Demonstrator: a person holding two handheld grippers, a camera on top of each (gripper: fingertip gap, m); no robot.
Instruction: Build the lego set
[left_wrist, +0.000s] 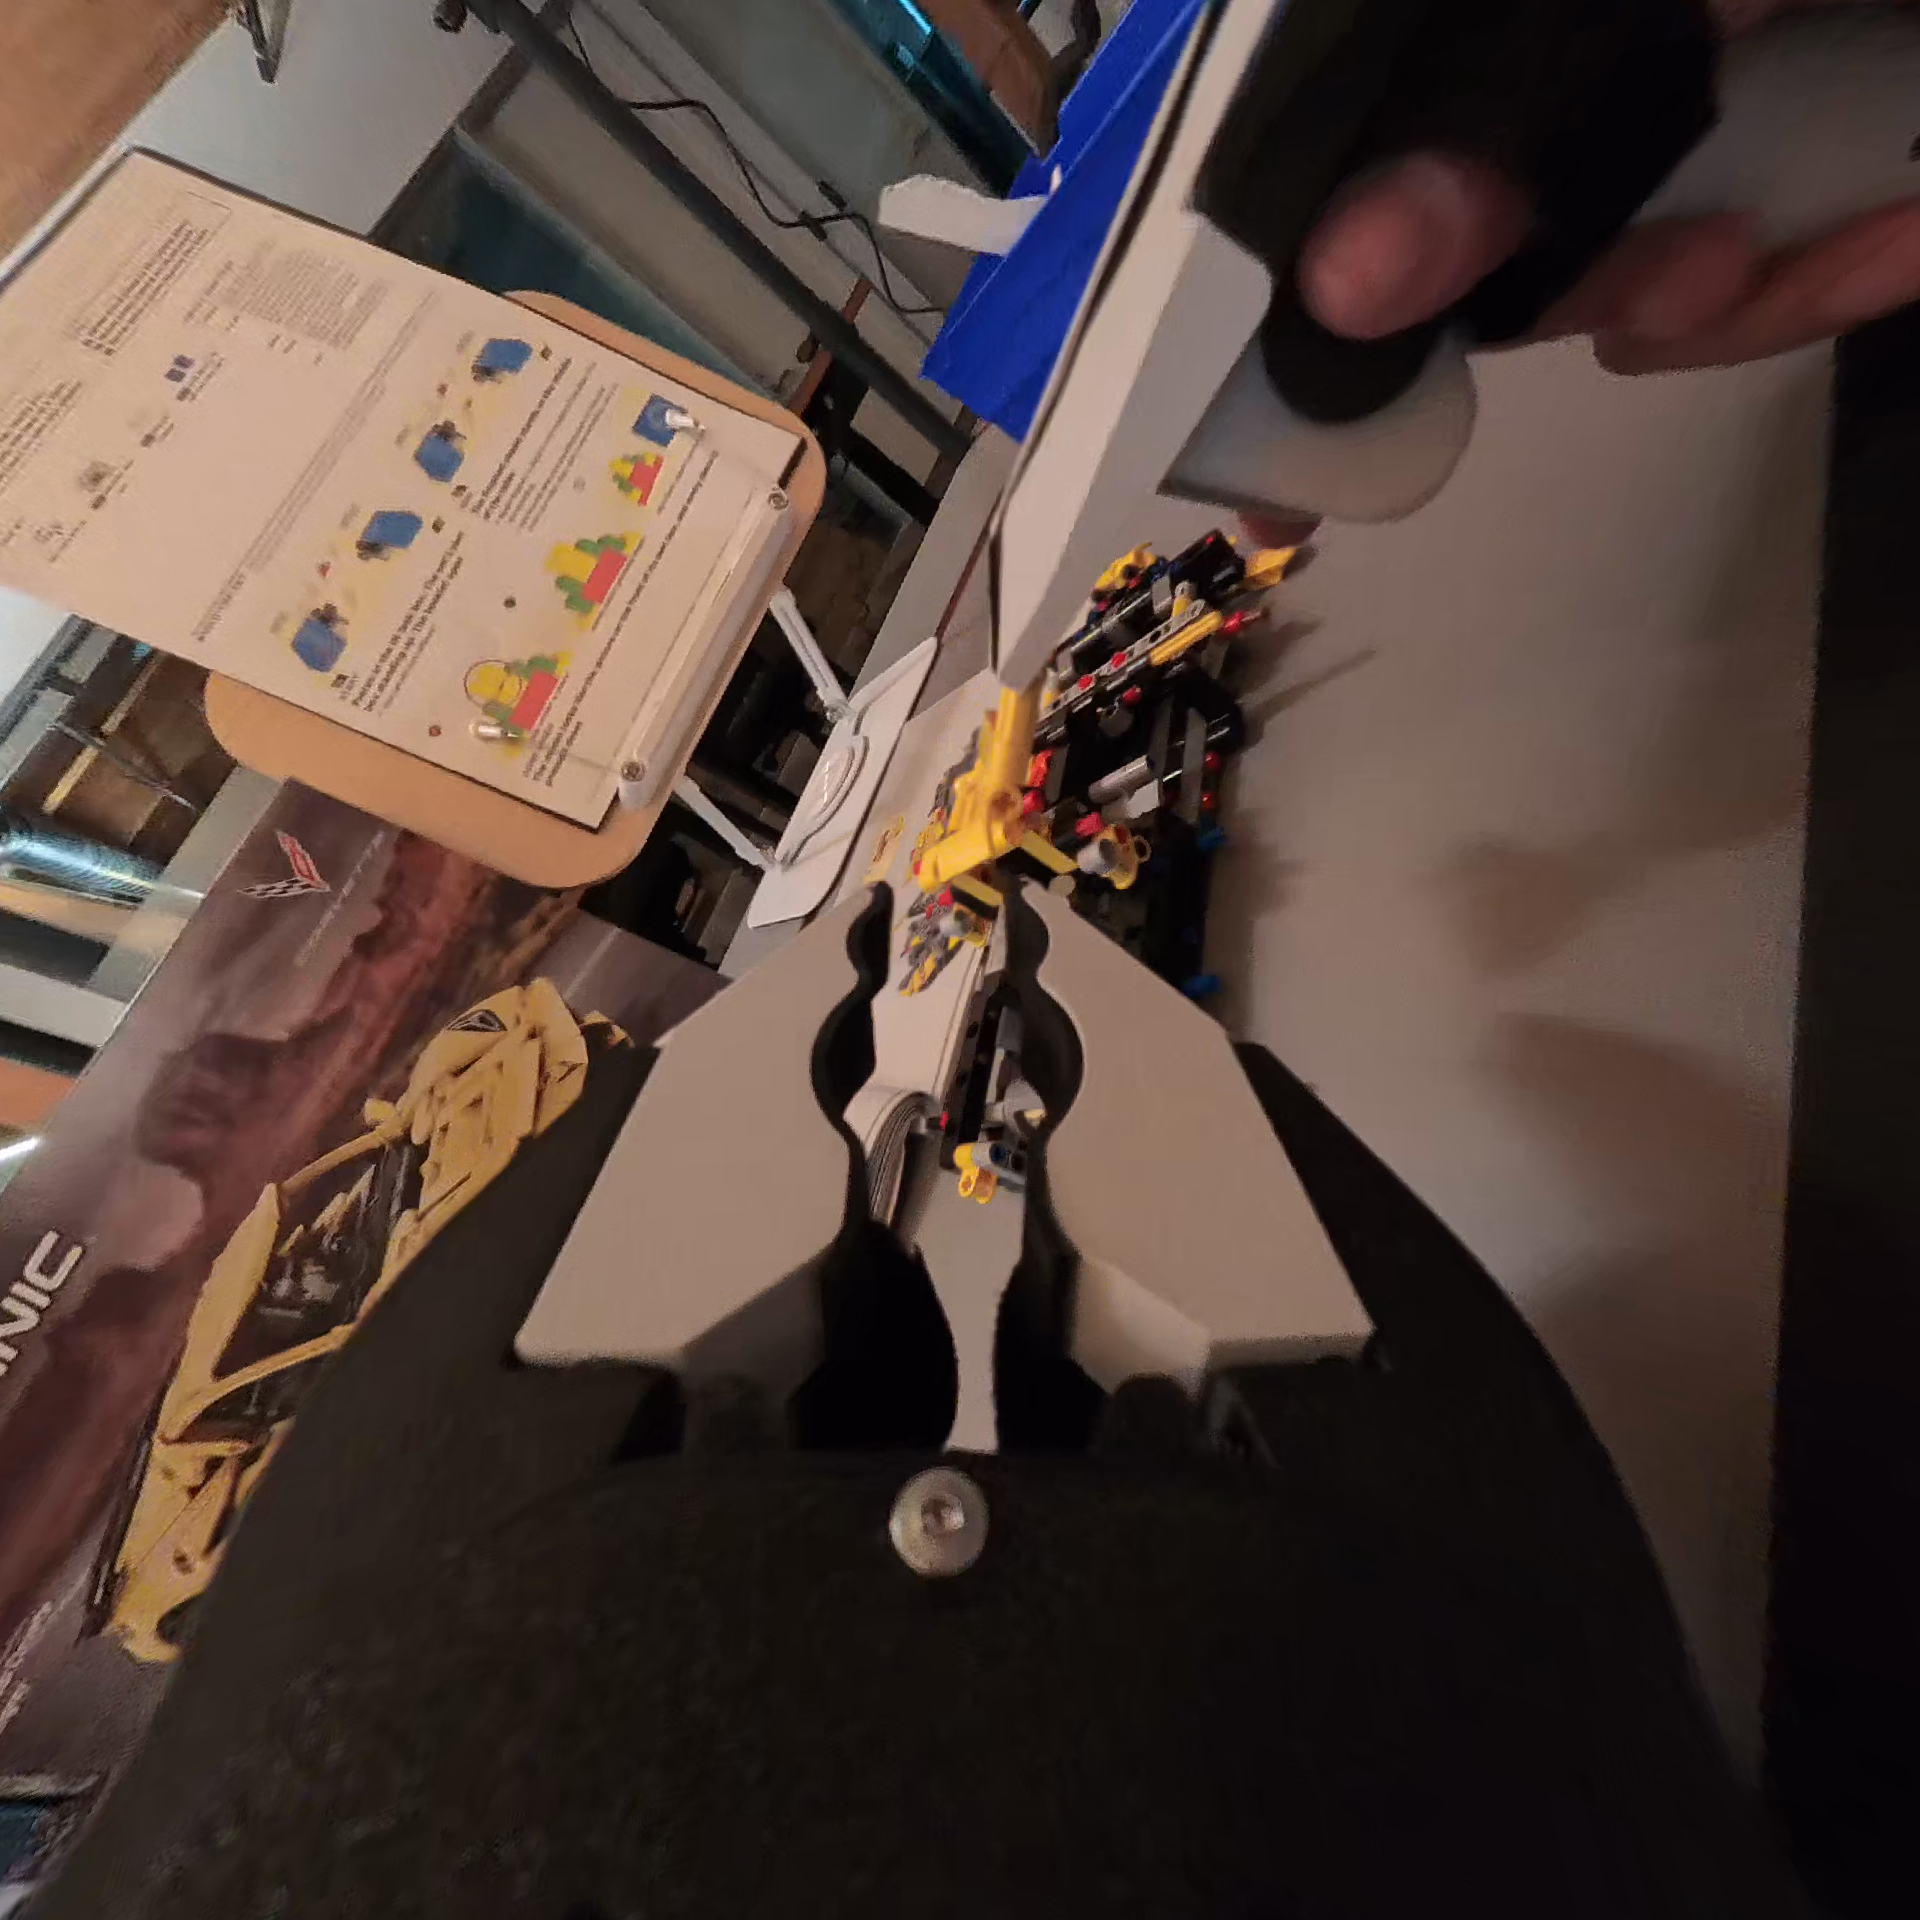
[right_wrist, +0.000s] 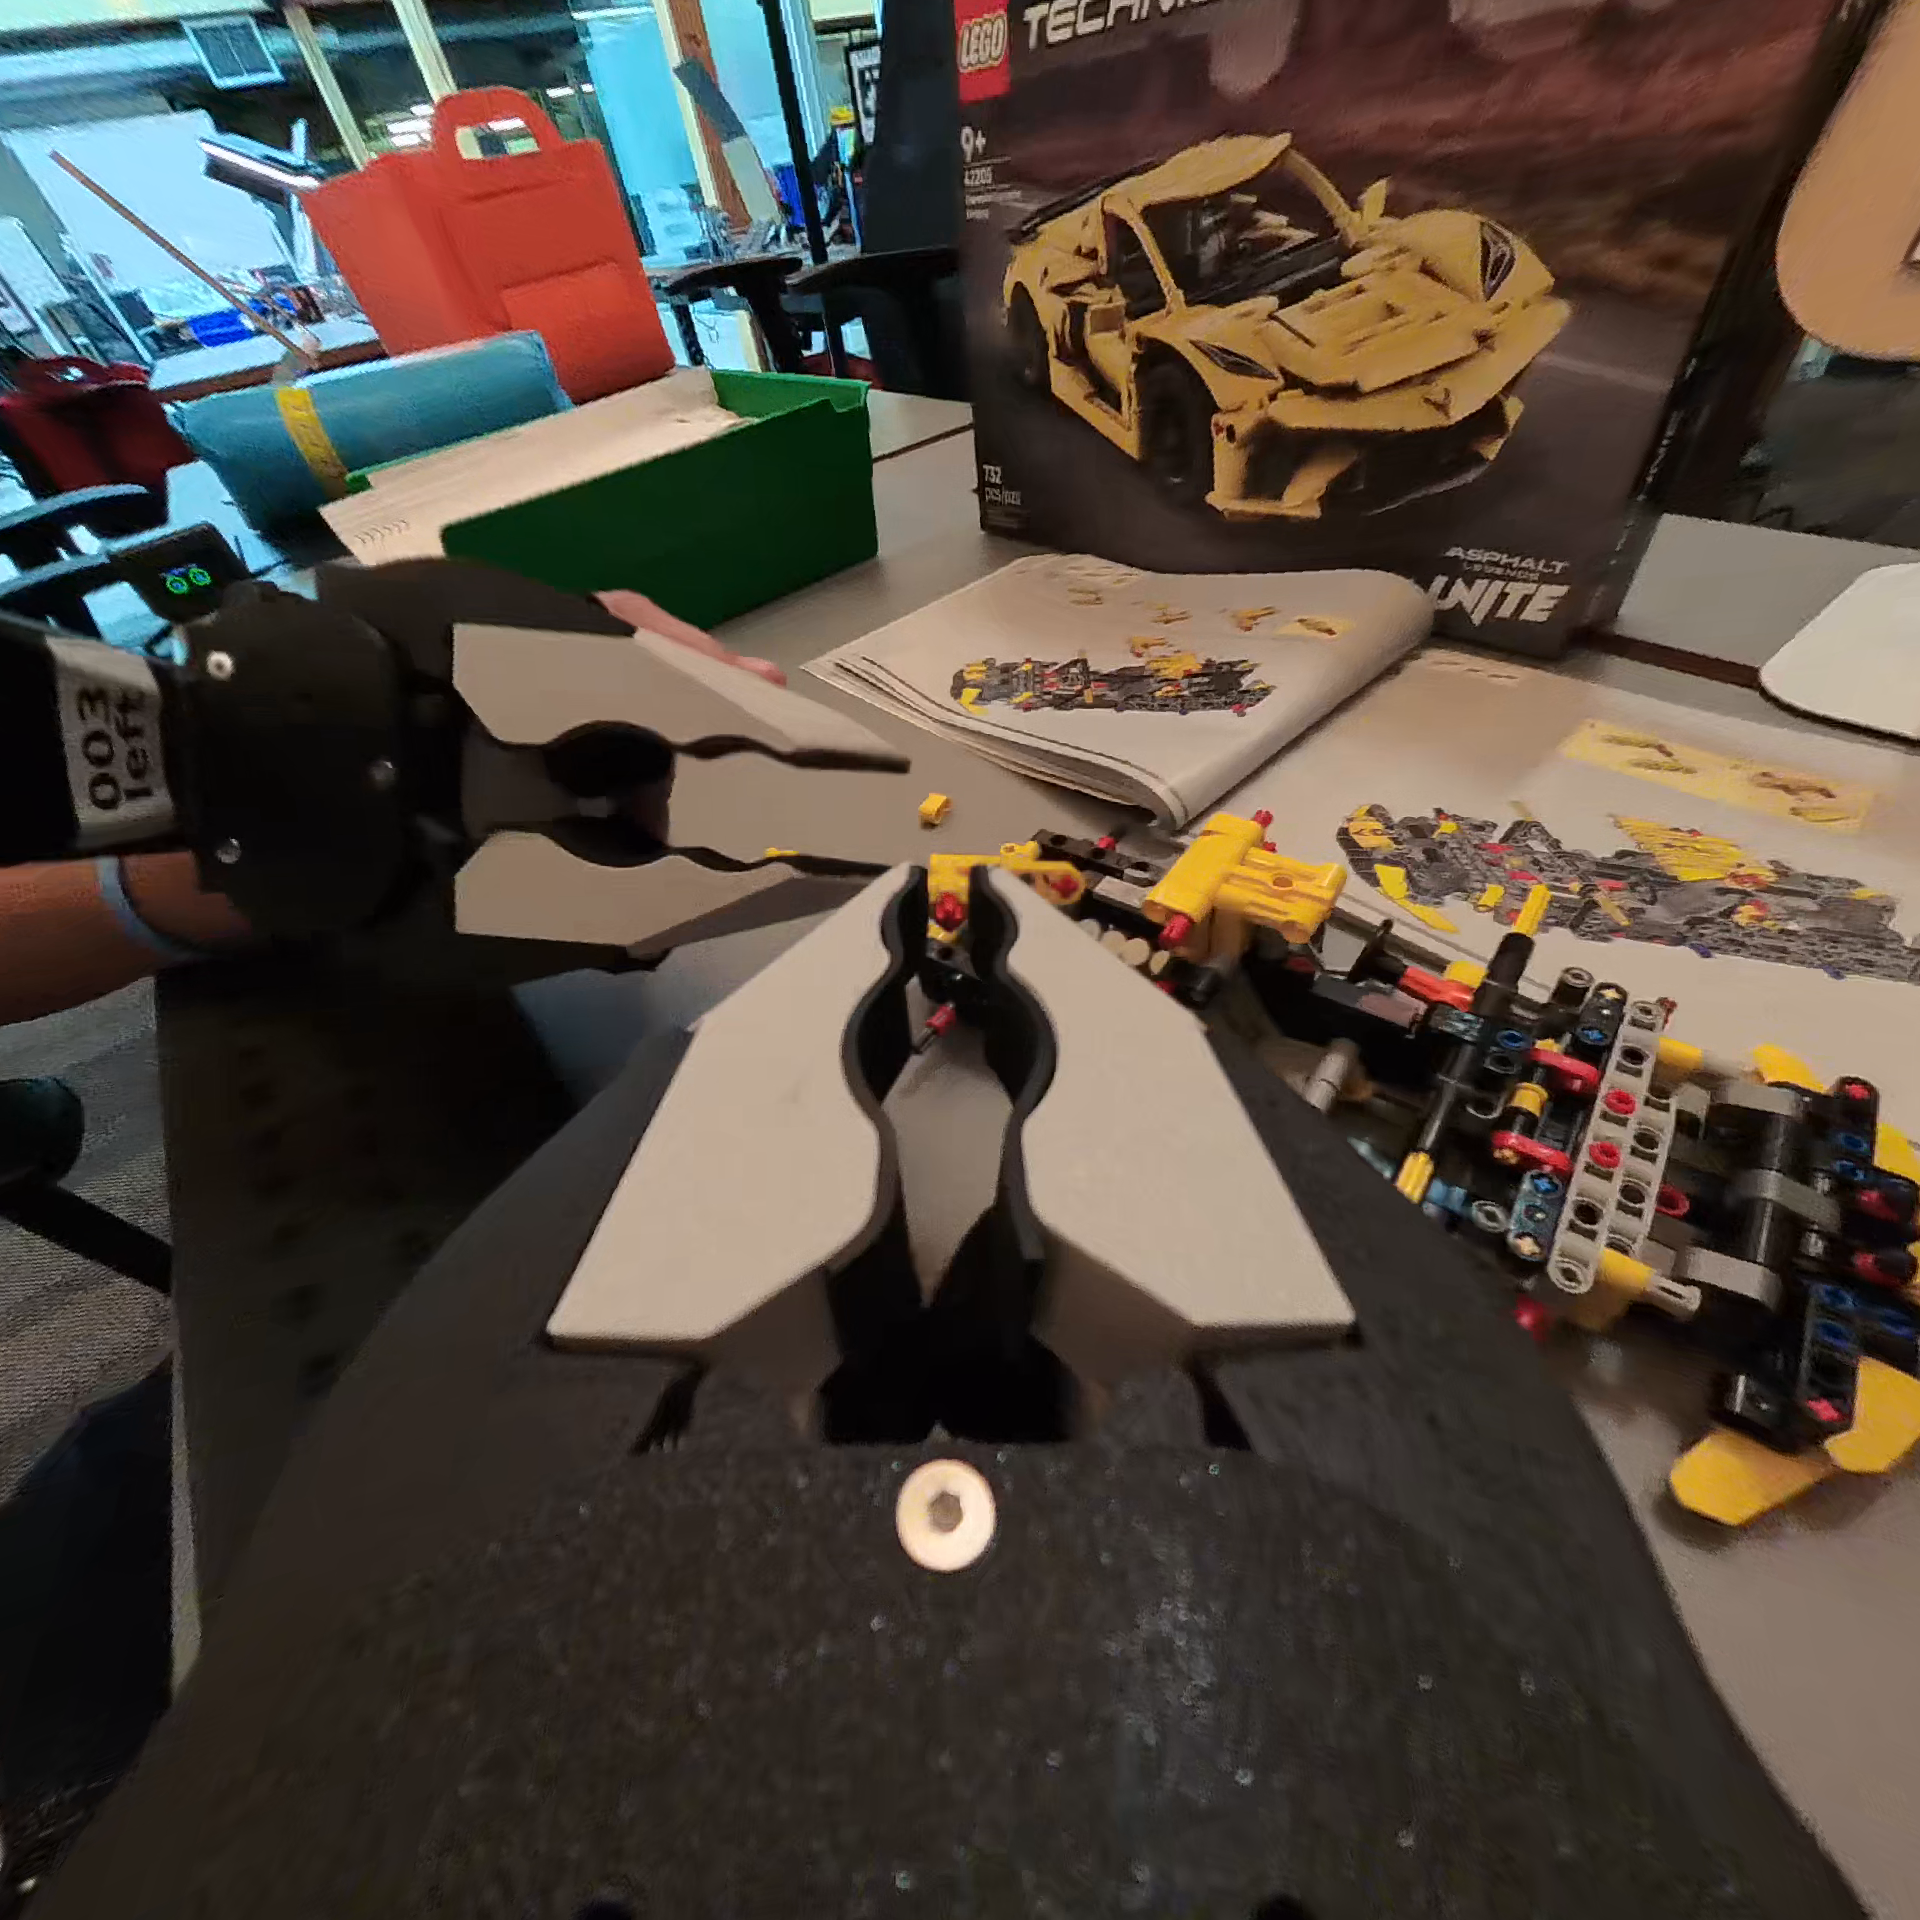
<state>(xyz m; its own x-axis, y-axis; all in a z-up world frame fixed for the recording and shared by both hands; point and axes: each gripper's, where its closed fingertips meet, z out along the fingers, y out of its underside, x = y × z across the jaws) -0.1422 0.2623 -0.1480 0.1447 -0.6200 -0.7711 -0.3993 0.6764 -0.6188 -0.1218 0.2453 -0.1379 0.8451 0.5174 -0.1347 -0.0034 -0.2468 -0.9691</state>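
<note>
We found the right gripper (right_wrist: 948, 904) narrowed onto the near end of the lego chassis (right_wrist: 1496, 1060) — apparently pinning it against the table (right_wrist: 1714, 1621) for fitting. The left gripper (right_wrist: 883, 816) stood alongside, its jaws parted and empty (a loose yellow piece (right_wrist: 935, 807) lay just beyond). Further out, the open instruction booklet (right_wrist: 1132, 675) and the set's box (right_wrist: 1351, 312) faced the builder — presumably for reference.
</note>
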